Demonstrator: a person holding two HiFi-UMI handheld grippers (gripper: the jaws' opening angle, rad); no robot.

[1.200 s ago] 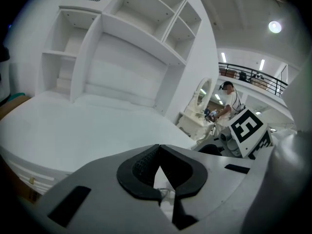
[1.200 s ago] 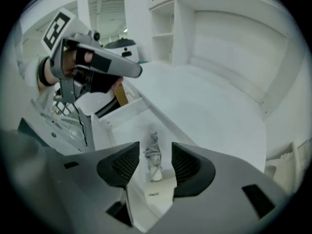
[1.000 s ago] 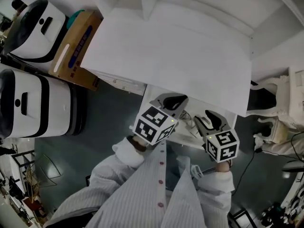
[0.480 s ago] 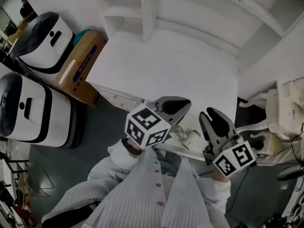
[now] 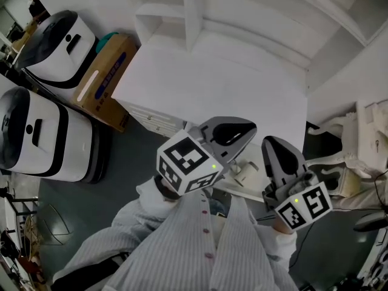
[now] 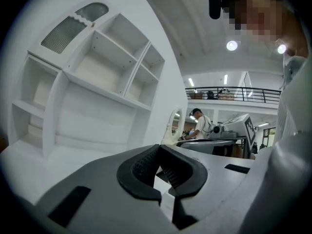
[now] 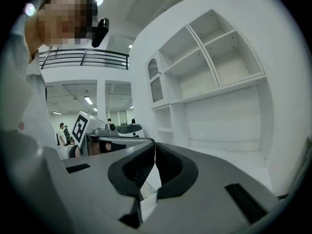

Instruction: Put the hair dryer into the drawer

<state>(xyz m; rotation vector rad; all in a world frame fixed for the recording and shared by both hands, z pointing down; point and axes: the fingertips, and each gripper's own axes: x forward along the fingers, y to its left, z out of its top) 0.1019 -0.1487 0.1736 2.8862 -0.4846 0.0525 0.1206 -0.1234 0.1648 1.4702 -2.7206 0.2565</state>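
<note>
My two grippers hover level in front of a white desk (image 5: 212, 83), above its front edge. The left gripper (image 5: 245, 129) is shut, its dark pads (image 6: 146, 162) meeting with nothing between them. The right gripper (image 5: 276, 145) is shut and empty too, its pads (image 7: 168, 162) together. Between and below them an open white drawer (image 5: 225, 188) sticks out from under the desk. A pale object with a cord (image 5: 245, 174) lies in it, mostly hidden by the grippers; it may be the hair dryer.
White shelves (image 5: 182, 11) stand at the back of the desk. Two white-and-black machines (image 5: 42, 132) and a cardboard box (image 5: 103, 77) sit on the floor at left. A white ornate chair (image 5: 364, 144) stands at right. People stand in the far background.
Both grippers have risen toward the head camera from in front of the drawer. The right gripper's jaws have come together.
</note>
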